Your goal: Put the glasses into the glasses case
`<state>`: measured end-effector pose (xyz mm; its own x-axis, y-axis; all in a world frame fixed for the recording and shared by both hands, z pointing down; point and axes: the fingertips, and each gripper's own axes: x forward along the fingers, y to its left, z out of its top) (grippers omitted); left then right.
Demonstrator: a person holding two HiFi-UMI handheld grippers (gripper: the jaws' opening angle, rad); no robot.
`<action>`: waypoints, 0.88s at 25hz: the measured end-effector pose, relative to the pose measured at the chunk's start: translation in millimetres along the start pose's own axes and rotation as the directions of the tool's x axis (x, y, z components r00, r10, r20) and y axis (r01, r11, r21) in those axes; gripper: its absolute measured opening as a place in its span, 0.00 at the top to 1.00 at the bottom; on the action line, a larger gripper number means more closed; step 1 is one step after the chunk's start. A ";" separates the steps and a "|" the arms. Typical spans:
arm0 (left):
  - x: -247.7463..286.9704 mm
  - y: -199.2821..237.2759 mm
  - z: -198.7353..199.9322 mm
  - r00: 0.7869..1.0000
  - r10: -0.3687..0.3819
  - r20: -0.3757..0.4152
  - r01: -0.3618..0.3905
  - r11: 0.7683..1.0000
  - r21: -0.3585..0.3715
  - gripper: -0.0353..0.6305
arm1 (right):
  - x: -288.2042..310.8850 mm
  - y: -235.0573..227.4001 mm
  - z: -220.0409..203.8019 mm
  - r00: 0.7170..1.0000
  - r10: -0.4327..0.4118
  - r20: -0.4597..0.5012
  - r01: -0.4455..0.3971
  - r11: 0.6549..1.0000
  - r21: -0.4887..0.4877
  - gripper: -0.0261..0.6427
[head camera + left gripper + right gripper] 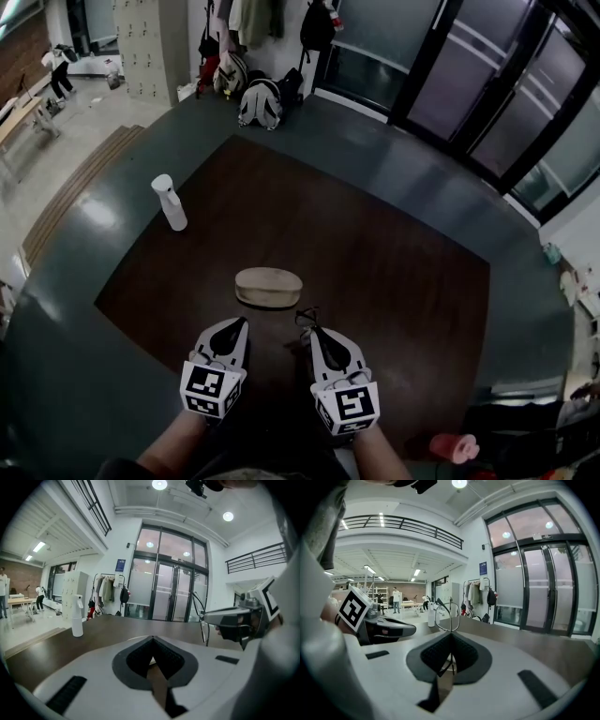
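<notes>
A beige oval glasses case (267, 287) lies on the brown table (394, 281), its lid looking closed. Just near of it are both grippers. My right gripper (309, 333) is shut on the thin wire-framed glasses (306, 319). In the right gripper view one lens rim of the glasses (446, 616) stands up from the closed jaws of my right gripper (450, 637). My left gripper (240, 323) is shut with nothing in it. In the left gripper view, my left gripper (152, 641) has the glasses (205, 620) at its right.
A white spray bottle (170, 202) stands at the table's far left, also in the left gripper view as the bottle (77, 616). Backpacks (262, 98) lie on the floor beyond the table. A red-and-pink object (455, 448) sits at the lower right.
</notes>
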<state>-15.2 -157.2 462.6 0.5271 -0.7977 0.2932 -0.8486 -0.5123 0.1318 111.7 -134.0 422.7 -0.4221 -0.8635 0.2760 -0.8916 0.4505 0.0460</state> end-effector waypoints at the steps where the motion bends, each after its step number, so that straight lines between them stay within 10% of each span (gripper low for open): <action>1: 6.9 4.1 -2.6 1.000 -0.008 -0.012 0.008 1.000 0.007 0.94 | 6.9 0.8 -1.1 1.000 0.000 -0.009 0.000 1.000 -0.013 0.98; 15: 72.9 43.0 -51.9 0.982 -0.045 -0.181 0.048 0.999 0.010 0.94 | 70.1 31.8 -54.3 0.948 0.145 -0.284 -0.199 0.964 -0.174 0.98; 22: 89.9 50.0 -70.3 0.968 -0.065 -0.242 0.071 0.997 0.016 0.94 | 93.1 22.9 -81.2 0.905 0.093 -0.414 -0.278 0.867 -0.413 0.98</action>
<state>-13.5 -232.2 562.2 0.5542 -0.6623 0.5042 -0.8085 -0.5723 0.1369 65.2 -185.7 527.4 -0.3975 -0.6459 0.6517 -0.5883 0.7245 0.3592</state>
